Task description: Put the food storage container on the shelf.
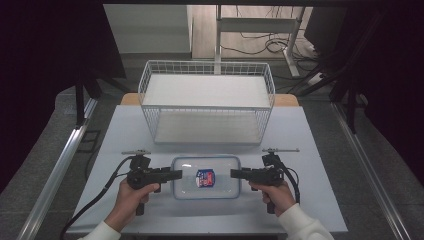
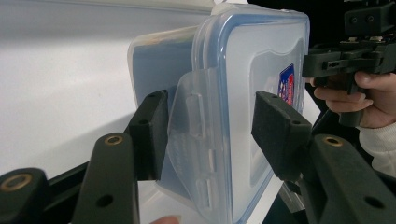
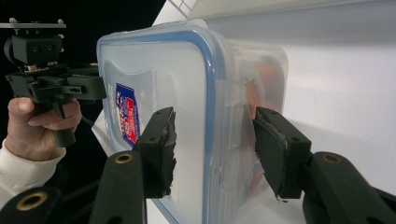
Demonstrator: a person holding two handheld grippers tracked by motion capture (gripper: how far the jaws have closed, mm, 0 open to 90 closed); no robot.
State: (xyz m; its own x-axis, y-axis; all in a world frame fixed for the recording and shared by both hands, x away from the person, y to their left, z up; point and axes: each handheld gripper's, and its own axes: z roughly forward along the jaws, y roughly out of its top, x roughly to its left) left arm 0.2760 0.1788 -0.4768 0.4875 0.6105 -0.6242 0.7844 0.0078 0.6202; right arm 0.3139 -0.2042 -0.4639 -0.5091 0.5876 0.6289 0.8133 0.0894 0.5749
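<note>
Container (image 1: pixel 205 177) sits low at frame centre on the table (image 1: pixel 125 130), my left gripper (image 1: pixel 176 174) and right gripper (image 1: pixel 235 173) clamping its end latches, so I'd lift both evenly.

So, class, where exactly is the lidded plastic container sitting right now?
In the high view the plastic container lies on the table's near half, in front of the wire basket, between the left hand-held gripper and the right hand-held gripper.

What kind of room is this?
Probably a lab or workshop, not a kitchen: a plain grey table with a white wire rack, loose black cables on the floor, and metal rails alongside.
</note>
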